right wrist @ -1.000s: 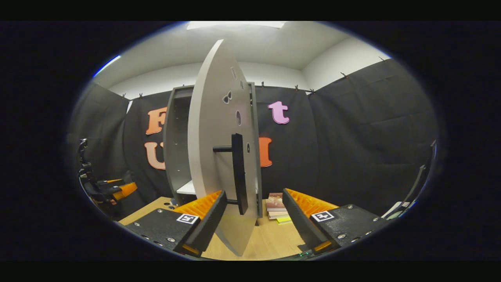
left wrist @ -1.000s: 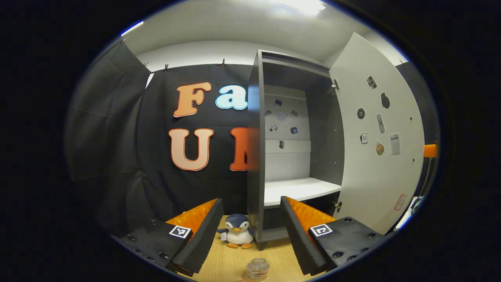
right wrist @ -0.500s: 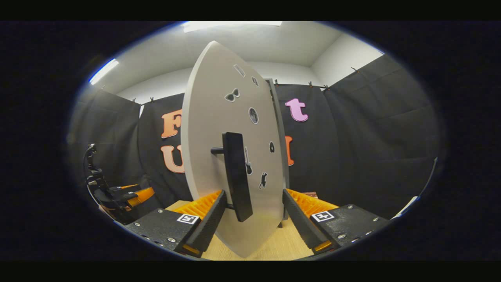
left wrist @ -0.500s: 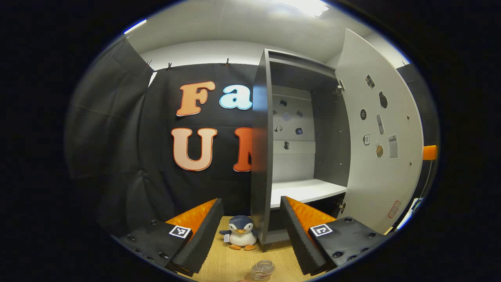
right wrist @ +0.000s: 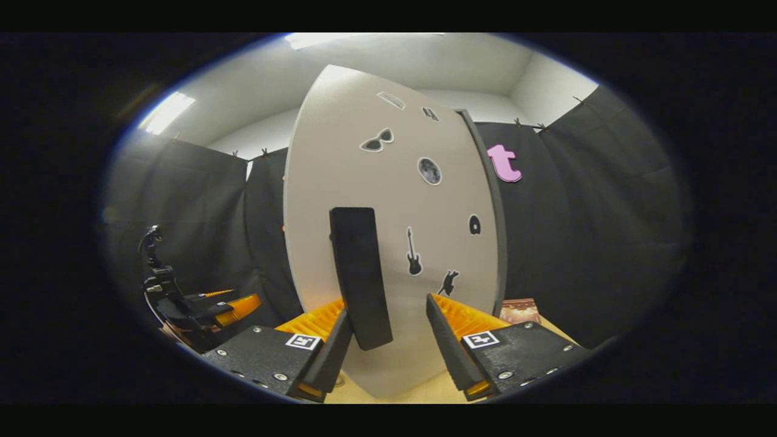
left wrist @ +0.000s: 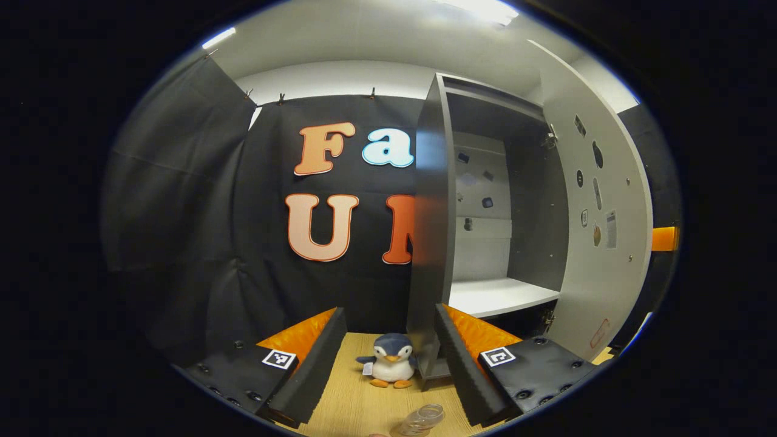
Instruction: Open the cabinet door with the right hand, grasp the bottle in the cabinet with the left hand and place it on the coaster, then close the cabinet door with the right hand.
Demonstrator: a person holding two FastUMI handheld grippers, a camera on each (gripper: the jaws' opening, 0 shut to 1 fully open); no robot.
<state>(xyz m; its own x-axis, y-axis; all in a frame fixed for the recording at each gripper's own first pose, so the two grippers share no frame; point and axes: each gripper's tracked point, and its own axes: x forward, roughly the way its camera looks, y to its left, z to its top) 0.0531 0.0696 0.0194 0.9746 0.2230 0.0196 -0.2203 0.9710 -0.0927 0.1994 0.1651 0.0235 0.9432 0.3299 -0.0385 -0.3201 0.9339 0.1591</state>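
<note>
On the tabletop (left wrist: 358,406) the bottle (left wrist: 422,419) lies below your left tool (left wrist: 388,346), spread empty; your right tool (right wrist: 385,337) gapes around the door handle (right wrist: 359,276), unclamped.

You stand in a booth with black cloth walls (left wrist: 182,200) clipped up below a white ceiling (left wrist: 364,36). A bright ceiling lamp (left wrist: 485,9) shines above you. Under everything lies a light wooden worktop (left wrist: 358,403), with some books (right wrist: 519,311) near the cloth.

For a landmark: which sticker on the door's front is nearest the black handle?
The guitar sticker, just right of the handle; the other stickers lie higher or farther right.
</note>
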